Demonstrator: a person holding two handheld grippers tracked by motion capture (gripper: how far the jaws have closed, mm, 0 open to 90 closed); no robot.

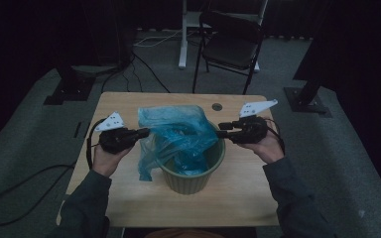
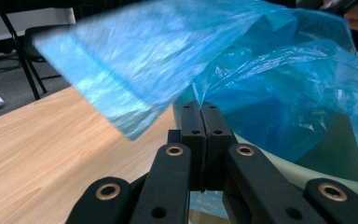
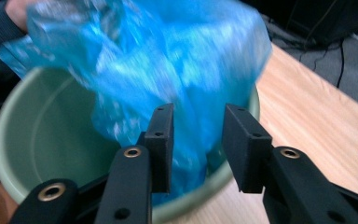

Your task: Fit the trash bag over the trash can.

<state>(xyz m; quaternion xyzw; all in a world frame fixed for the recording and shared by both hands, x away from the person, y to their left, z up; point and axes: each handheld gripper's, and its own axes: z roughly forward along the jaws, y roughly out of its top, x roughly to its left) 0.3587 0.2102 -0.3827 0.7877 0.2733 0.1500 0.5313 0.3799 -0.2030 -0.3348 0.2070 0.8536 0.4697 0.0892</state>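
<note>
Crinkly blue plastic bag sits partly inside round green plastic bucket on wooden counter, left tongs clamped on bag edge, right tongs apart at rim.

Glossy plastic bag, wood-grain table

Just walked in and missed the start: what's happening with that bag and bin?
A person is fitting a thin blue plastic bag into a round pale green bin on the wooden table. The left gripper has its jaws shut on the bag's edge. The right gripper has its jaws open at the bin's rim, with bag film between them.
</note>
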